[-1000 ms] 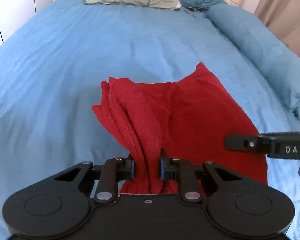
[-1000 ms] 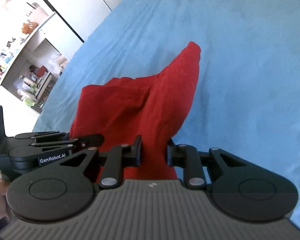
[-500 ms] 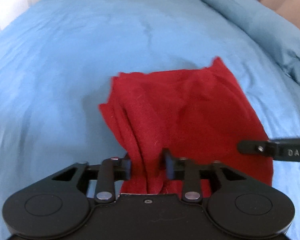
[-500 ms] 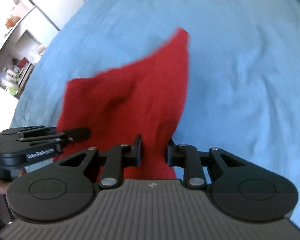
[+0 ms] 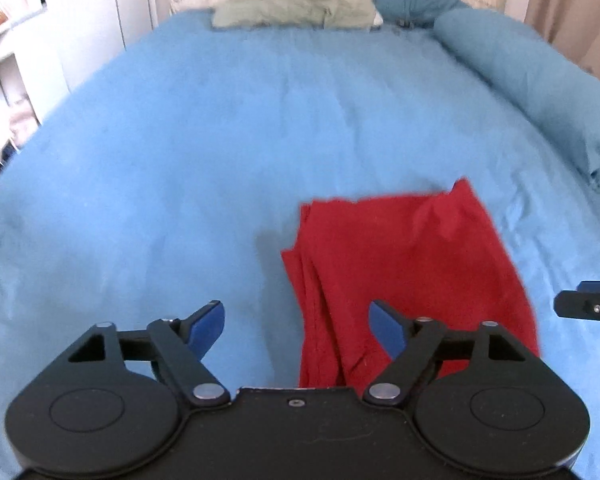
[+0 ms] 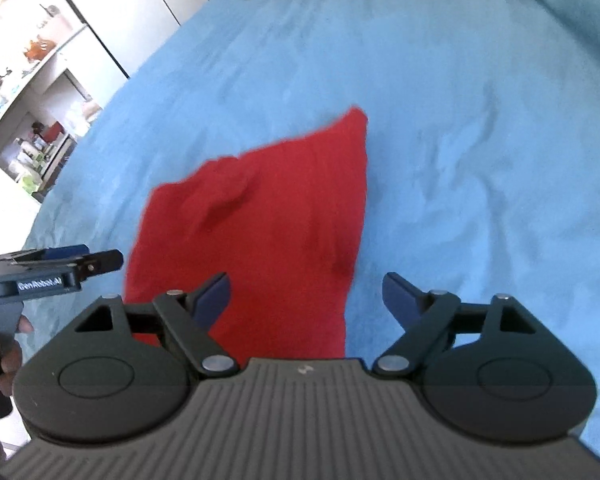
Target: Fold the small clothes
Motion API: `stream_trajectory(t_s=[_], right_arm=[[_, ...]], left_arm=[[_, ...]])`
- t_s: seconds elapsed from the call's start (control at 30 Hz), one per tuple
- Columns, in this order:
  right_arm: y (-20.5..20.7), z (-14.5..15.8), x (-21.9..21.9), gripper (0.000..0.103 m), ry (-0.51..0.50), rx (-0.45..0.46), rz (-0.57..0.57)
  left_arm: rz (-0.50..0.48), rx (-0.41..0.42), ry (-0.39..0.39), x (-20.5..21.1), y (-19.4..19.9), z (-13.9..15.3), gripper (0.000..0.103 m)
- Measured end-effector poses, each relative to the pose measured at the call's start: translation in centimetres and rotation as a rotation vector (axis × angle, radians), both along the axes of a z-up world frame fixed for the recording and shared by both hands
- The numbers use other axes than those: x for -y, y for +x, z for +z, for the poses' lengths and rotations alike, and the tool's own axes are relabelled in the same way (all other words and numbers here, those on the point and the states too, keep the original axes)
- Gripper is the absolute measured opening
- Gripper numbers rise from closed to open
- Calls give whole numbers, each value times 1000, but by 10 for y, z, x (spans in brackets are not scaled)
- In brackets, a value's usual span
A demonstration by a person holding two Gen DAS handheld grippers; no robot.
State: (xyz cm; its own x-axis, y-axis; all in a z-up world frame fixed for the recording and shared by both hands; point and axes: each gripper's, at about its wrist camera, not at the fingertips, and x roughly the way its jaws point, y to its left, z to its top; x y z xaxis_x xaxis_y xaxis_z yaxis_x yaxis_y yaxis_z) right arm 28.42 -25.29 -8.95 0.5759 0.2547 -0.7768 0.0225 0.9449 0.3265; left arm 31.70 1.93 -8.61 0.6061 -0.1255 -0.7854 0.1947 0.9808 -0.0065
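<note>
Your left gripper (image 5: 296, 330) is spread wide, nothing between the blue pads (image 5: 208, 326). The red cloth (image 5: 408, 276) lies on the blue bedspread (image 5: 220, 140), offset toward that gripper's right finger: the cloth's stacked folded edges run up between the fingers, closer to the right pad, and most of the fabric spreads out beyond it. Left pad sits over bare bedspread, apart from the cloth.

Your right gripper (image 6: 306, 294) is also wide open and holds nothing. In its view the red cloth (image 6: 268, 224) sits under and past the left finger; the cloth's right edge falls between the fingers, and the right finger is over bare bedspread (image 6: 460, 140). The cloth tapers to a point at its far end. A small raised wrinkle shows near the far left part.

Each gripper shows at the edge of the other's view: right one (image 5: 588, 308) just off the cloth's right side, left one (image 6: 100, 260) just beside the cloth's left edge.

Pillows (image 5: 292, 12) at the head of the bed, well apart from the cloth. A rolled blue duvet (image 5: 540, 76) lies along the bed's right side. Shelves (image 6: 28, 112) with small items stand off the bed's left side; too blurred to say what's on them.
</note>
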Motion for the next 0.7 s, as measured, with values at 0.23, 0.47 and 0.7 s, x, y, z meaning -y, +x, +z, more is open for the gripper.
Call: stream_trajectory(t_s=[0.23, 0.47, 0.7], right_arm=[[-46, 78, -16, 102, -60, 54, -7], [-113, 112, -42, 103, -157, 109, -88], [-214, 143, -50, 103, -224, 165, -200]], left_arm=[[33, 41, -47, -8, -44, 58, 97], [42, 132, -35, -4, -117, 82, 98], [48, 208, -19, -3, -215, 114, 103]])
